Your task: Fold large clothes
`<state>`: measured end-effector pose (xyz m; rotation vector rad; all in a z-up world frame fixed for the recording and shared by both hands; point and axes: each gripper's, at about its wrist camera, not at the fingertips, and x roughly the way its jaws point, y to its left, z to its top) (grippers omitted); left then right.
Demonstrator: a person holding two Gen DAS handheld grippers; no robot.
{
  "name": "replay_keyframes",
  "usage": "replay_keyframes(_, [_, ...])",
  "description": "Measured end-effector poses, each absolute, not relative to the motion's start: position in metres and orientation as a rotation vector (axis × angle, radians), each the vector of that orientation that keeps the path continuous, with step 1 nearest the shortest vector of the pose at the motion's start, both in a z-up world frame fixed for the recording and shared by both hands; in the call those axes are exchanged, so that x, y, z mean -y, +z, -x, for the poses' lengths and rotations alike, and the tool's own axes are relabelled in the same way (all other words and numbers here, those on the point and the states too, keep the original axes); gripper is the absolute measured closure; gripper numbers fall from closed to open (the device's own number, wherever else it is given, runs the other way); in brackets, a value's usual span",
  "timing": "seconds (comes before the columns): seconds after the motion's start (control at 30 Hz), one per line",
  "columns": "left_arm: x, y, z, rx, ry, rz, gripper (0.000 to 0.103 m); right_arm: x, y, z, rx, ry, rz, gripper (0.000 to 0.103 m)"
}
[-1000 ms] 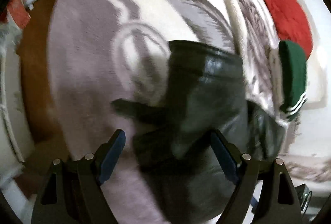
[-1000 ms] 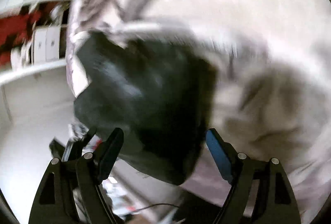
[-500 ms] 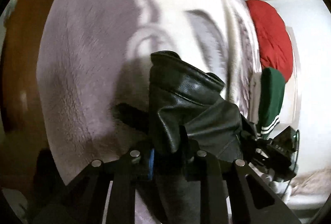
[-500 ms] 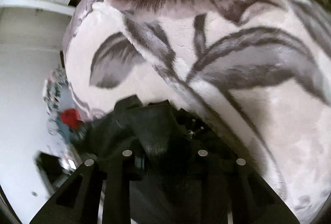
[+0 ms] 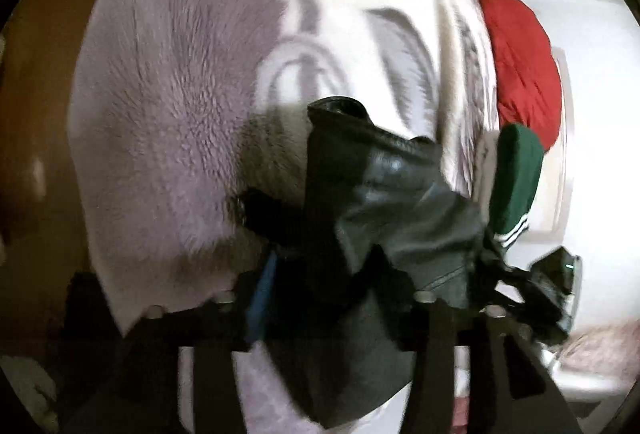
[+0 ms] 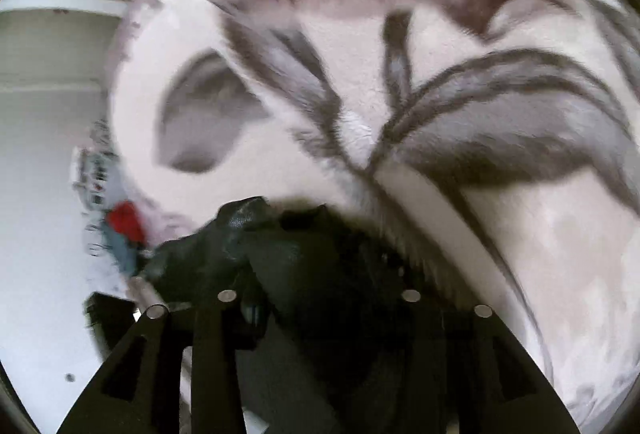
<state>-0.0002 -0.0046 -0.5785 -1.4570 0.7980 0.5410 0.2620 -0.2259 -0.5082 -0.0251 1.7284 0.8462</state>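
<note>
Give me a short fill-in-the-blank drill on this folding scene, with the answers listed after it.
1. Both grippers are shut on a black ____ jacket.
2. The jacket hangs over a fluffy blanket printed with grey ____.
3. In the left wrist view, the cushion past the blanket's edge is ____.
4. Just below that cushion lies a ____ garment with white stripes.

Missing words: leather; leaves; red; green

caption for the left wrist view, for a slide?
Left claw shut on black leather jacket, held over floral plush blanket.
</note>
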Motion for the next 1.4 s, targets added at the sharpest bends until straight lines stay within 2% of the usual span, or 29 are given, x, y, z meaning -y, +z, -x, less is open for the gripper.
replay_keyframes(0.03, [0.008, -0.573, 0.002, -0.817, 0.553, 1.427, 0.045, 0.245, -0.489, -0.256, -1.68, 0.834, 0.01, 0.057])
replay_keyframes(0.13, [0.021, -0.567, 0.006, -0.88, 0.583, 1.357, 0.045, 0.275, -0.464, -0.238, -1.634, 0.817, 0.003, 0.057])
replay_keyframes(0.33, [0.033, -0.579, 0.006, -0.917, 0.602, 1.384, 0.045, 0.263, -0.468, -0.229, -1.567, 0.693, 0.196, 0.059])
replay_keyframes(0.4, [0.032, -0.577, 0.004, -0.925, 0.604, 1.362, 0.045, 0.265, -0.468, -0.236, -1.614, 0.638, 0.105, 0.059])
replay_keyframes(0.53, [0.034, -0.577, 0.005, -0.935, 0.592, 1.332, 0.045, 0.284, -0.439, -0.23, -1.569, 0.692, -0.008, 0.059])
replay_keyframes(0.63, [0.034, -0.582, 0.008, -0.917, 0.58, 1.385, 0.045, 0.283, -0.47, -0.214, -1.673, 0.743, 0.011, 0.059])
replay_keyframes(0.8, [0.039, -0.592, 0.009, -0.937, 0.533, 1.408, 0.045, 0.257, -0.531, -0.221, -1.651, 0.699, 0.138, 0.057])
replay_keyframes(0.9, [0.046, -0.597, 0.01, -0.963, 0.536, 1.416, 0.045, 0.255, -0.514, -0.228, -1.689, 0.766, 0.073, 0.034])
replay_keyframes(1.0, [0.051, -0.602, 0.02, -0.942, 0.532, 1.468, 0.045, 0.302, -0.485, -0.228, -1.702, 0.809, -0.15, 0.034])
replay_keyframes(1.1, [0.055, -0.607, 0.026, -0.936, 0.527, 1.508, 0.045, 0.365, -0.493, -0.218, -1.753, 0.71, -0.348, 0.027])
replay_keyframes(1.2, [0.059, -0.609, 0.028, -0.931, 0.51, 1.535, 0.045, 0.417, -0.542, -0.196, -1.86, 0.643, -0.554, 0.021])
replay_keyframes(1.27, [0.06, -0.61, 0.029, -0.929, 0.499, 1.541, 0.045, 0.428, -0.599, -0.179, -1.926, 0.682, -0.744, 0.02])
replay_keyframes(1.3, [0.06, -0.611, 0.029, -0.931, 0.493, 1.543, 0.045, 0.427, -0.615, -0.176, -1.931, 0.709, -0.824, 0.01])
replay_keyframes(1.37, [0.059, -0.61, 0.029, -0.926, 0.483, 1.541, 0.045, 0.406, -0.655, -0.17, -1.924, 0.841, -1.088, 0.008])
replay_keyframes(1.4, [0.058, -0.609, 0.028, -0.918, 0.474, 1.54, 0.045, 0.397, -0.659, -0.172, -1.915, 0.871, -1.125, 0.005])
